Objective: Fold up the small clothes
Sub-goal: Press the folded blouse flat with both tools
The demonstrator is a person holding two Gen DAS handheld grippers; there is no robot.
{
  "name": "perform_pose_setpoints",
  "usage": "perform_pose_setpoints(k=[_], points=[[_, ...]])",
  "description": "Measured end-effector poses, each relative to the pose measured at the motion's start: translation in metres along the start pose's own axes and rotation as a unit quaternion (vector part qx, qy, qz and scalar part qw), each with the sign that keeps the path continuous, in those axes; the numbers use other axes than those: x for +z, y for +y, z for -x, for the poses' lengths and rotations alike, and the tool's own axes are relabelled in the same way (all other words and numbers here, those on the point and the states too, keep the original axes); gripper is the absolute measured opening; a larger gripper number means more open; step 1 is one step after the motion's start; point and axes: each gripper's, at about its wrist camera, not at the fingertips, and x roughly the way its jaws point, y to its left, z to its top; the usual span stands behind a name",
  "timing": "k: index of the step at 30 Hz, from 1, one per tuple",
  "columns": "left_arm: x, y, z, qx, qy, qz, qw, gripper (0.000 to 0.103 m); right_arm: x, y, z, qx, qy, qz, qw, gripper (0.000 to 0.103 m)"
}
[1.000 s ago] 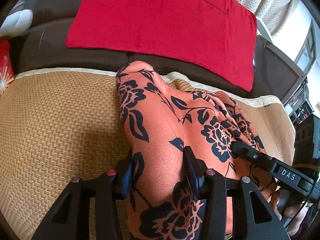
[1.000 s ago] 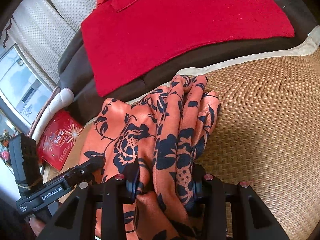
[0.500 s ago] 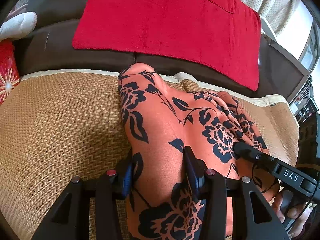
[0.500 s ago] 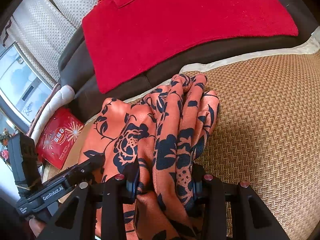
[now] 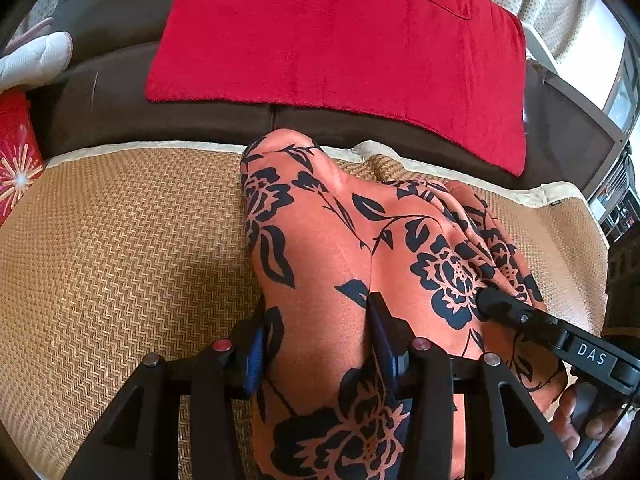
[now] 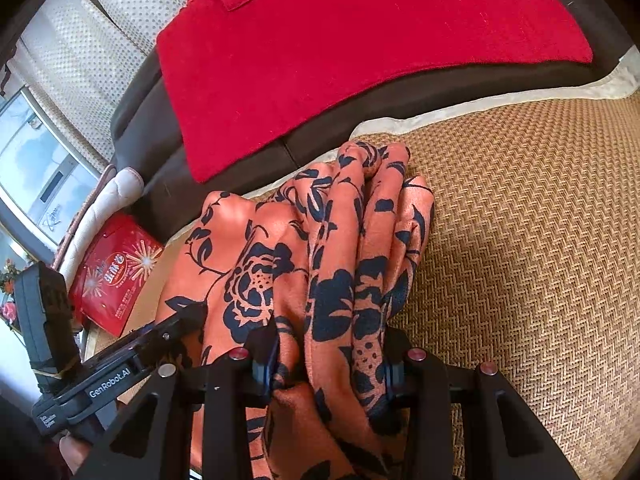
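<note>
An orange garment with black flowers lies bunched on a woven straw mat. My left gripper is shut on its near edge, cloth filling the gap between the fingers. My right gripper is shut on a thick fold of the same garment. The two grippers sit side by side: the right one shows at the right in the left wrist view, the left one at the lower left in the right wrist view. The cloth's far end rests in ridges on the mat.
A red towel drapes over the dark brown sofa back behind the mat. A red printed bag and a white cushion lie at the left. Bare mat stretches to the right.
Both grippers keep their hold on the garment. The view has crept slightly forward and right over the mat; the cloth's shape is nearly the same.
</note>
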Motion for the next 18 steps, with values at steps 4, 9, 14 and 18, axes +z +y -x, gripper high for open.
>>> perform_pose_setpoints(k=[4, 9, 14, 18], points=[[0.002, -0.007, 0.002, 0.004, -0.004, -0.002, 1.0, 0.048, -0.003, 0.007, 0.006, -0.007, -0.015, 0.009, 1.0, 0.041], [0.001, -0.013, 0.001, 0.011, -0.004, -0.008, 0.9999, 0.048, -0.008, 0.013, 0.006, -0.021, -0.018, 0.021, 0.999, 0.041], [0.001, -0.022, 0.001, 0.02, -0.003, -0.017, 0.9996, 0.048, -0.008, 0.008, 0.0, -0.023, -0.004, 0.007, 1.0, 0.041], [0.003, -0.027, -0.002, 0.026, 0.0, -0.022, 0.9994, 0.049, -0.008, 0.007, -0.003, -0.028, 0.004, 0.002, 1.0, 0.046]])
